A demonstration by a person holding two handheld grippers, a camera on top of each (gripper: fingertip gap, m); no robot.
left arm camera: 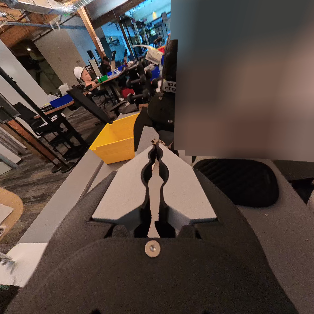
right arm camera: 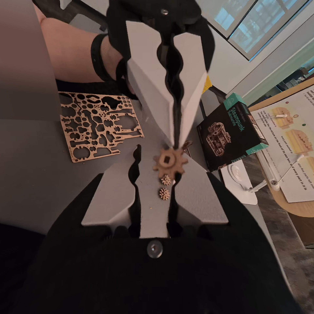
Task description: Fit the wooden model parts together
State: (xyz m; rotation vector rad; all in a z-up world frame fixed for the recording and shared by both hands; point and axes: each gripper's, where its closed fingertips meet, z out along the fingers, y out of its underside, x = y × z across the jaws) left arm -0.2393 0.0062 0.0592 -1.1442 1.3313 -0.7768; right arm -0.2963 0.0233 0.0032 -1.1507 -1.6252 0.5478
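In the right wrist view, my left gripper (right arm camera: 175, 146) comes down from the top. It is shut on the upper rim of a large wooden gear (right arm camera: 169, 162) with a square hole, held above the grey table (right arm camera: 42, 153). My right gripper (right arm camera: 155, 153) is open. The gear hangs over its right fingertip and hides it. Two small wooden gears (right arm camera: 165, 186) lie on the table between its fingers. A small wooden part (right arm camera: 186, 144) lies just beyond. In the left wrist view, the left gripper (left arm camera: 157, 144) is shut with a bit of wood (left arm camera: 157, 141) at its tip.
A punched-out wooden parts sheet (right arm camera: 100, 125) lies to the left and a dark model box (right arm camera: 232, 134) stands to the right. A printed sheet (right arm camera: 288, 144) lies on a round side table. A yellow bin (left arm camera: 117, 141) and a black mat (left arm camera: 237, 181) sit on the table.
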